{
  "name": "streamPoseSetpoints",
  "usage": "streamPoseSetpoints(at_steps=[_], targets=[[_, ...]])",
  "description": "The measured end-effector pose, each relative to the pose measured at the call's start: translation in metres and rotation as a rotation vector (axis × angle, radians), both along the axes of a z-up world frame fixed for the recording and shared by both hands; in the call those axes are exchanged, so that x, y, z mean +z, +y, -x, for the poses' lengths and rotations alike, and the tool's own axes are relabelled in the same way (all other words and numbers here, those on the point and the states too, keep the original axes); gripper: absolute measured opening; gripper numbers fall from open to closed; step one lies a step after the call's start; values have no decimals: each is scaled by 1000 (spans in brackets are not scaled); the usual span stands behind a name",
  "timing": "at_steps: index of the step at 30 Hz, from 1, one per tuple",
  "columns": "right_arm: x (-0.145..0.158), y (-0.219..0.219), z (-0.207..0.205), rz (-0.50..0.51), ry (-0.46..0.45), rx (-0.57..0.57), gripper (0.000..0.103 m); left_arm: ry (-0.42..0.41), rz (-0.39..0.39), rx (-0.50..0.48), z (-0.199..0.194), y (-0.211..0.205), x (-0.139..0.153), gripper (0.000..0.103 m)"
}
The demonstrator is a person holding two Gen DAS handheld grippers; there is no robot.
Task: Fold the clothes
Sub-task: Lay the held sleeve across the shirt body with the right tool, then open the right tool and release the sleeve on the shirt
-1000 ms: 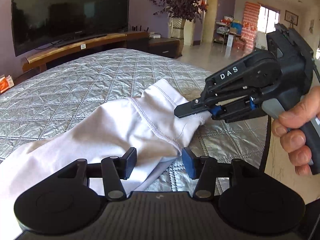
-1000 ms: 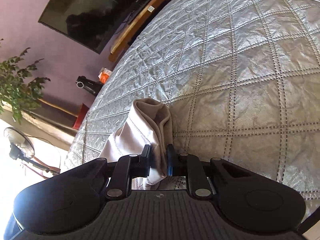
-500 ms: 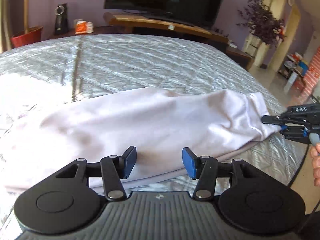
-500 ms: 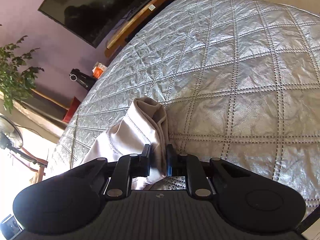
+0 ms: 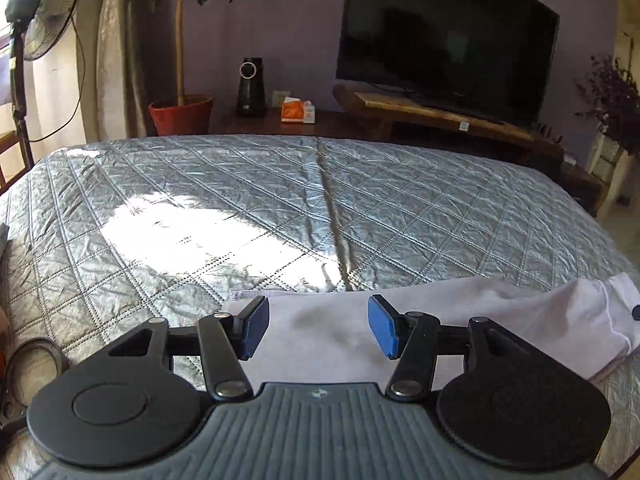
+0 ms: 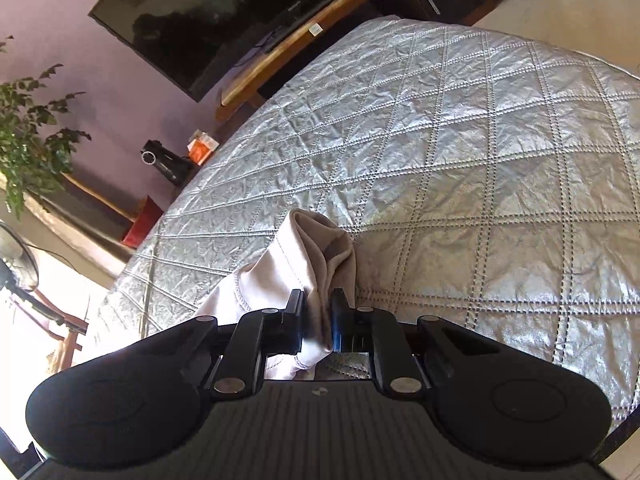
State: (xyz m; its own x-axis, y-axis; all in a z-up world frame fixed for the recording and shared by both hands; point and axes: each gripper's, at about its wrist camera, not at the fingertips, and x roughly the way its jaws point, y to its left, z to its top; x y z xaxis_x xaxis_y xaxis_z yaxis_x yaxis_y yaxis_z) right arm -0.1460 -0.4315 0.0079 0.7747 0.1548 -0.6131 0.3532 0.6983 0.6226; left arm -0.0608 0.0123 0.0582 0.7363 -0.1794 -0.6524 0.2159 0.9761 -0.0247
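A pale white garment lies stretched along the near edge of the silver quilted bed. My left gripper hovers over the garment's left part, its jaws opening, and the blue pads touch nothing. In the right wrist view my right gripper is shut on a bunched end of the garment, which rises in folds above the fingers. A dark tip at the right edge of the left wrist view may be the right gripper; too little shows to tell.
Beyond the bed stand a large dark television on a wooden bench, a potted tree in a red pot, a standing fan and a small black device. A bright sun patch lies on the quilt.
The left gripper has swung left along the garment toward its other end and its jaws have widened. The right gripper has stayed shut on the bunched end, hardly moving.
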Motion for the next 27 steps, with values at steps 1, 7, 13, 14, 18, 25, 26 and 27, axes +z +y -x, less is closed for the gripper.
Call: streamPoseSetpoints(at_steps=[1, 7, 13, 14, 18, 25, 26, 27], targets=[[2, 1, -1, 9, -1, 1, 16, 14, -47, -52, -2, -15, -5, 60], [10, 6, 1, 88, -4, 10, 16, 91, -62, 17, -24, -11, -31, 45], [24, 20, -5, 159, -36, 32, 16, 116, -21, 107, -39, 1, -40, 51], [28, 24, -7, 181, -43, 40, 16, 113, -26, 107, -40, -1, -41, 51], [46, 44, -16, 267, -79, 92, 16, 102, -48, 94, -44, -10, -44, 52], [78, 105, -32, 434, -169, 261, 16, 109, -32, 88, -42, -9, -43, 52], [81, 119, -35, 469, -183, 302, 16, 109, -34, 84, -42, -10, -43, 52], [83, 136, -38, 512, -192, 353, 16, 109, -33, 83, -40, -9, -43, 52]])
